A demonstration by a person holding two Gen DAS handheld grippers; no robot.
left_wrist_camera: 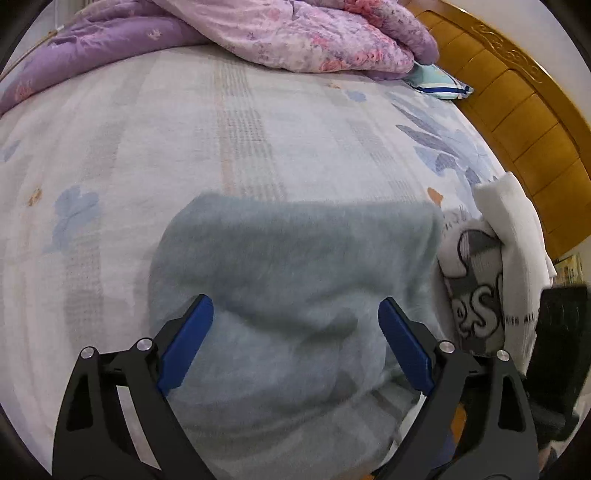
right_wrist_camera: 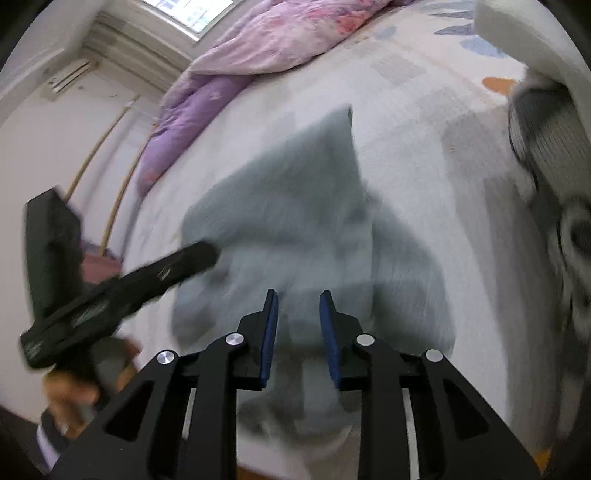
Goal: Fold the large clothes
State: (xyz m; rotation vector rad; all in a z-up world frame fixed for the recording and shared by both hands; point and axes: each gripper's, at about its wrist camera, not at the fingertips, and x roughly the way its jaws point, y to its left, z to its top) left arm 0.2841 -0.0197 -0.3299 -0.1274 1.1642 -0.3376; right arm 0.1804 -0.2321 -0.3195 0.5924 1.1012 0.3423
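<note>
A pale grey-blue garment (left_wrist_camera: 295,280) lies folded on the bed near its front edge; it also shows, blurred, in the right wrist view (right_wrist_camera: 295,206). My left gripper (left_wrist_camera: 295,306) is wide open above the garment, holding nothing. My right gripper (right_wrist_camera: 297,295) hovers over the garment's near part with its jaws partly open, nothing between them. The left gripper also appears at the left of the right wrist view (right_wrist_camera: 122,284), held in a hand.
A pale patterned bedsheet (left_wrist_camera: 147,147) covers the bed. A purple and pink quilt (left_wrist_camera: 280,33) is heaped at the far side. A stack of folded white and grey clothes (left_wrist_camera: 491,273) lies at the right, by the wooden bed frame (left_wrist_camera: 524,110).
</note>
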